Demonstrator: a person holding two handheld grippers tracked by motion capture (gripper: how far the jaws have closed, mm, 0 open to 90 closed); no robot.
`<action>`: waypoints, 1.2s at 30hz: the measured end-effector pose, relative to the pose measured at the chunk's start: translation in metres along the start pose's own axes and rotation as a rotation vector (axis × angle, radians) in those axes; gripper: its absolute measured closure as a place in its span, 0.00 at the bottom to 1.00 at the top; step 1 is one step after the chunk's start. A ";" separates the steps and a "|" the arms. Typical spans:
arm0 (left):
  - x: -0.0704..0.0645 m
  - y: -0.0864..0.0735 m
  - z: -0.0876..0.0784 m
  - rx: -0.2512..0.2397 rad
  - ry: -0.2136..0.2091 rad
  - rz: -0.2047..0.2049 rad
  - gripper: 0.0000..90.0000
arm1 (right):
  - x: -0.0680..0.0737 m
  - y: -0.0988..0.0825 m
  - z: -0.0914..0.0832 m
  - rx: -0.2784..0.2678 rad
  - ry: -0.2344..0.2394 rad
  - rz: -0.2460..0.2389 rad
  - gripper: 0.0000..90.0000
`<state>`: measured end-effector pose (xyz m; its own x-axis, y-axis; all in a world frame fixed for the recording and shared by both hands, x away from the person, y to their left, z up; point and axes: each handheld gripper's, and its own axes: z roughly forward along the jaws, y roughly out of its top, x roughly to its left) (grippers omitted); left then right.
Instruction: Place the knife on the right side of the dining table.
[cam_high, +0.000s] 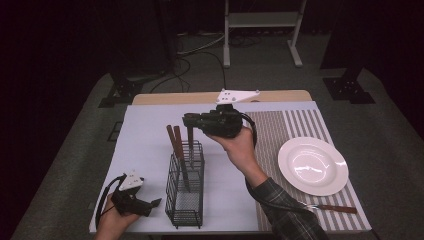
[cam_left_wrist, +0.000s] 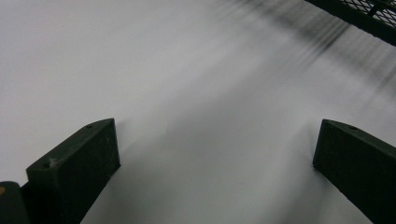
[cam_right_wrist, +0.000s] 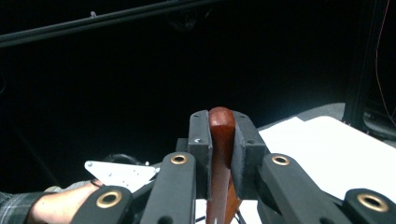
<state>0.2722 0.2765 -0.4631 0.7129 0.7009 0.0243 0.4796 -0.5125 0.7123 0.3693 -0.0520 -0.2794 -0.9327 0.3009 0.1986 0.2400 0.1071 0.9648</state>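
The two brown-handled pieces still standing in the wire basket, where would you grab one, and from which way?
By the wooden handles, the part sticking up above the black wire basket. Come from above, jaws either side of a handle, then lift straight up. The right gripper is shut on a third utensil's wooden handle that way.

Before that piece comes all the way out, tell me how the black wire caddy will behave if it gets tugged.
The wire caddy looks tall and narrow, so it may tip if dragged sideways. Its open mesh suggests it is light and might lift with the wooden-handled utensil clamped in the right gripper. The left gripper, open beside it, isn't steadying it.
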 end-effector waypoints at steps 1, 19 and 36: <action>0.000 0.000 0.000 0.000 0.000 0.000 0.00 | 0.001 0.003 -0.001 -0.003 -0.001 -0.001 0.89; 0.000 0.000 0.000 0.001 0.001 0.001 0.00 | 0.013 0.042 -0.029 -0.073 -0.032 -0.039 0.89; 0.000 0.000 0.000 0.001 0.001 0.002 0.00 | 0.010 0.055 -0.065 -0.123 -0.100 -0.055 0.89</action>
<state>0.2722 0.2765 -0.4631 0.7133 0.7003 0.0262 0.4787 -0.5142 0.7116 0.3562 -0.1047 -0.2131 -0.9107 0.3912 0.1325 0.1488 0.0113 0.9888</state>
